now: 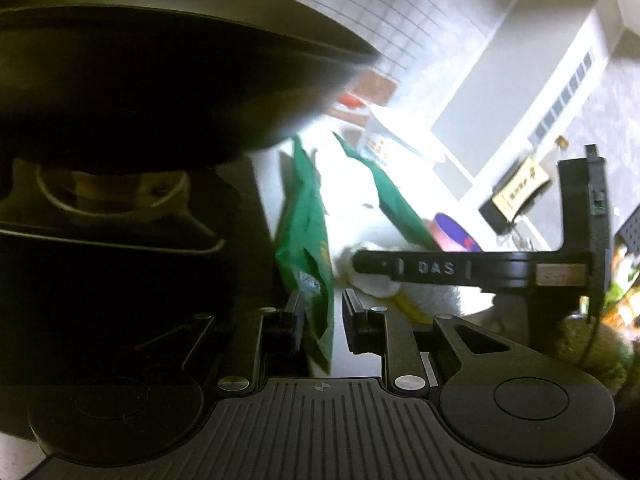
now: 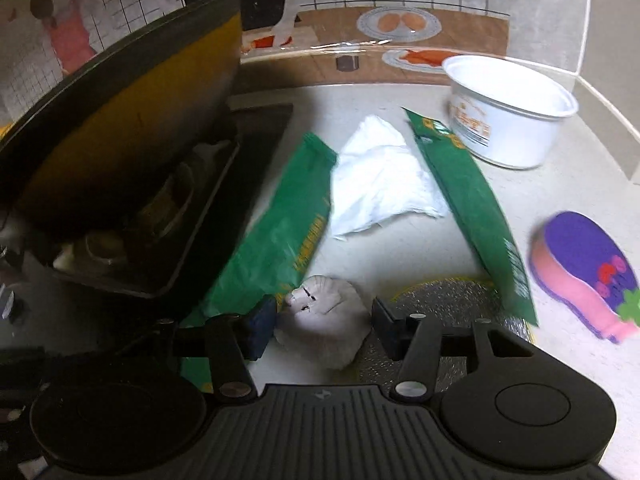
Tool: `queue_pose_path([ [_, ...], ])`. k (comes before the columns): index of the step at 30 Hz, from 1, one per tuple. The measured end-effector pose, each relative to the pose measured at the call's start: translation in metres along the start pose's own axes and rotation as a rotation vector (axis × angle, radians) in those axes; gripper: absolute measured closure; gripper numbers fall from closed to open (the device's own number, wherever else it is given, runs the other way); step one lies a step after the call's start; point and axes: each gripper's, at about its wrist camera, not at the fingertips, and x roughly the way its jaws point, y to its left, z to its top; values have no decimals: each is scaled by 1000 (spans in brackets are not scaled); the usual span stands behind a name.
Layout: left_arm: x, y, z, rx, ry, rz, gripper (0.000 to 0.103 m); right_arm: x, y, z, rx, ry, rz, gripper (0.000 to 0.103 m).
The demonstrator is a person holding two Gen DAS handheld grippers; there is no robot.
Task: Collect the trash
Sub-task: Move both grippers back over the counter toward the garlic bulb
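In the left wrist view my left gripper (image 1: 324, 320) stands narrow, with a green wrapper (image 1: 310, 256) hanging edge-on between its fingers and seemingly pinched. The same wrapper (image 2: 280, 228) lies beside the black bin (image 2: 192, 240), whose lid (image 2: 120, 120) is raised. My right gripper (image 2: 324, 328) straddles a crumpled grey-white tissue ball (image 2: 320, 328) on the floor. Its blue left pad touches the ball, and a thin gap shows at the right pad. A white plastic bag (image 2: 380, 184) and a second green wrapper (image 2: 472, 208) lie just beyond.
A white bowl (image 2: 508, 120) stands at the back right and a purple and pink sponge (image 2: 580, 272) lies at the right. A glittery yellow-edged mat (image 2: 444, 296) sits under the right finger. Pale trash fills the bin. A picture-covered wall closes the back.
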Motion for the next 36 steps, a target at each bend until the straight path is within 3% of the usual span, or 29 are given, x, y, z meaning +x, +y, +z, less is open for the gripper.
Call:
queue_pose_path([
  [7, 5, -24, -6, 29, 22, -27, 79, -35, -34, -29, 26, 10, -62, 51],
  [18, 3, -52, -6, 68, 8, -59, 79, -68, -25, -68, -18, 16, 7, 51],
  [20, 2, -55, -7, 77, 5, -56, 79, -75, -24, -69, -30, -1, 1, 47],
  [23, -3, -55, -10, 92, -24, -64, 79, -93, -32, -70, -4, -62, -20, 34],
  [25, -4, -55, -14, 103, -30, -43, 79, -104, -43, -71, 35, -99, -56, 33],
  [28, 2, -60, -17, 116, 31, -8, 79, -118, -61, -78, 91, -142, -144, 33],
  [33, 10, -95, -23, 243, 77, -83, 79, -131, -90, -96, 201, -150, -221, 33],
  [36, 17, -118, -28, 363, 64, -50, 79, -135, -99, -107, 254, -143, -242, 33],
])
